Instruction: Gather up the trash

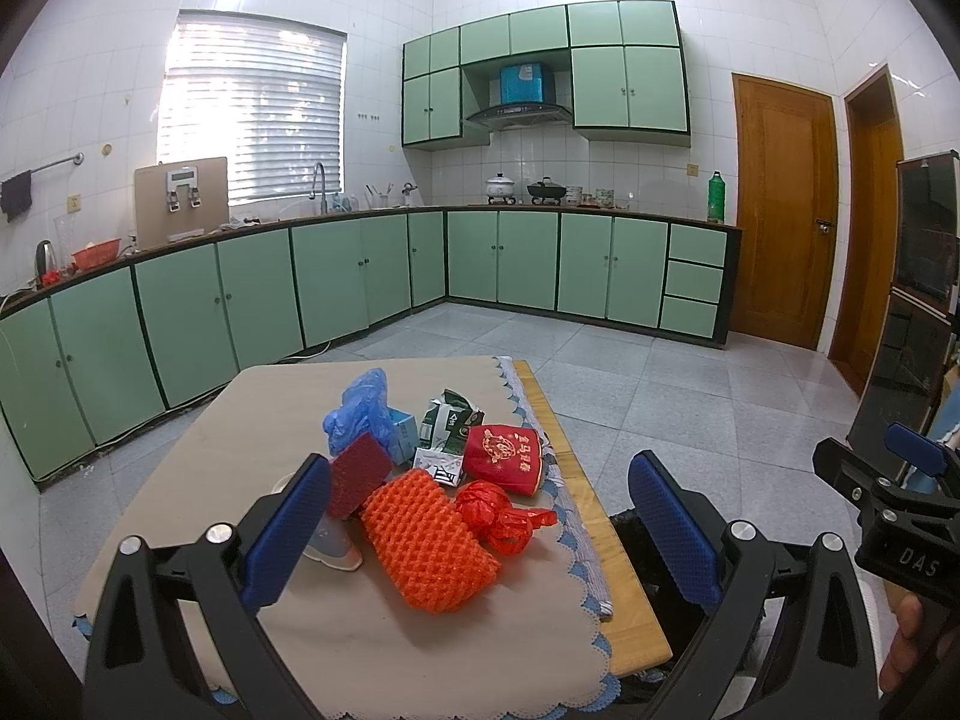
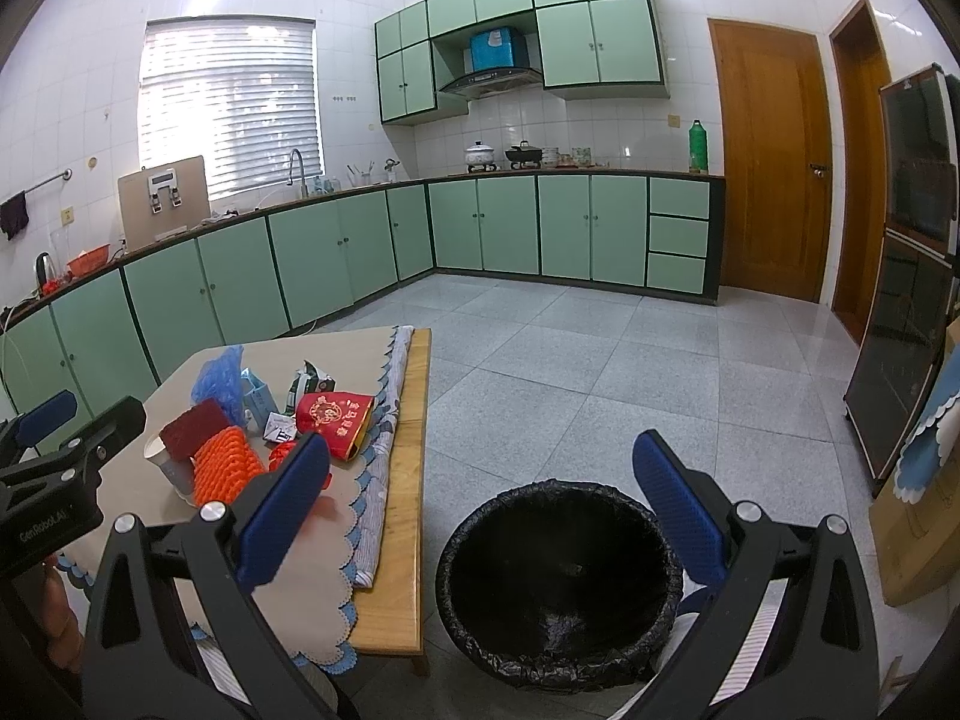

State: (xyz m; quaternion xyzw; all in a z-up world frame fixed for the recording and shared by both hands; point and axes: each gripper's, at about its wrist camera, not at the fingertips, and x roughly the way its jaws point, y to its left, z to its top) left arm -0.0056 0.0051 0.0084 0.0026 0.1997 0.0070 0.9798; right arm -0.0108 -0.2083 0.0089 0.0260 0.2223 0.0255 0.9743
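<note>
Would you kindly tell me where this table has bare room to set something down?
The beige tablecloth is bare along its near scalloped edge, before the orange foam net, and at its far left corner behind the blue plastic bag. The middle is crowded.

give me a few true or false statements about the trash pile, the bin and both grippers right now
1. The left gripper is open and holds nothing. True.
2. The bin stands on the table. False: it stands on the floor beside the table.
3. The bin is lined with a black bag and looks empty. True.
4. The orange foam net lies at the far end of the pile. False: it is the piece nearest the left gripper.
5. The right gripper is shut on the red plastic bag. False: it is open, above the bin, and the bag lies on the table.
6. A blue plastic bag sits at the back of the pile. True.
</note>
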